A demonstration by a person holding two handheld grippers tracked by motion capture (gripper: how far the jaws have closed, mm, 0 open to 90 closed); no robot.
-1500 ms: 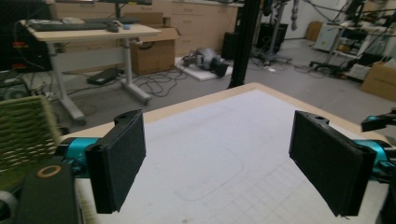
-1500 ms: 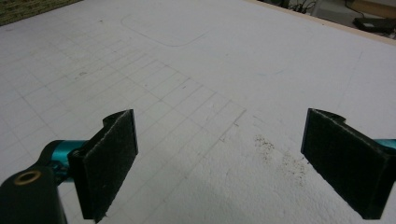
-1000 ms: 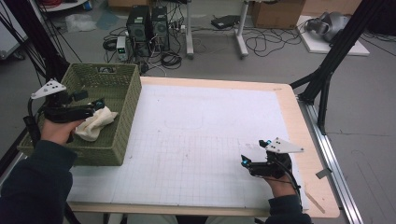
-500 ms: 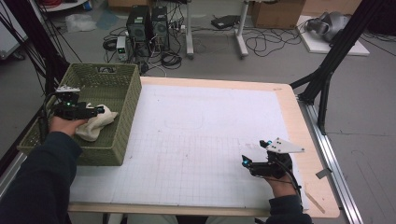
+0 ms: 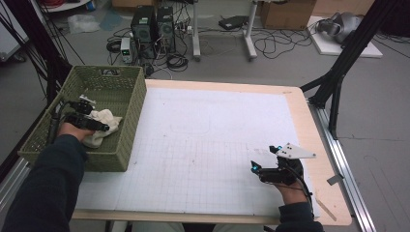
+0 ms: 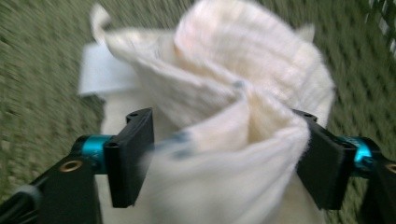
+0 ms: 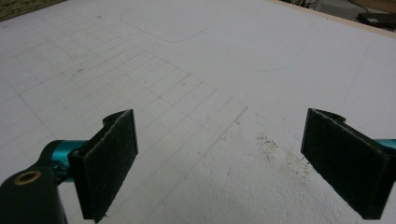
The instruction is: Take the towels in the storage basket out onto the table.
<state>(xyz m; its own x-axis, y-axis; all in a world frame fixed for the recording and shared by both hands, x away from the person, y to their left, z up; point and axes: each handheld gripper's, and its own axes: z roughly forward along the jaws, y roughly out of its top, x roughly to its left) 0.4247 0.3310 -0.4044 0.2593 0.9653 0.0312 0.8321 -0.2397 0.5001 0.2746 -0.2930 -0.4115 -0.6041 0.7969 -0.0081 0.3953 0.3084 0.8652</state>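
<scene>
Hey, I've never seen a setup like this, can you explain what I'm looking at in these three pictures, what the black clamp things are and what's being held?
A person sits at a table covered by a white gridded mat, holding a hand-operated clamp tool in each hand. Each tool has two black jaws and a small camera.

The wide picture comes from a fixed camera above, looking down. There the left gripper reaches into a green woven basket at the table's left edge. The right gripper rests low over the mat, near the front right.

The other two pictures come from the tools' own cameras. The left gripper's view shows a bunched cream cloth between its jaws, with the basket behind it. The right gripper's view shows its jaws spread wide over bare mat, holding nothing.
</scene>
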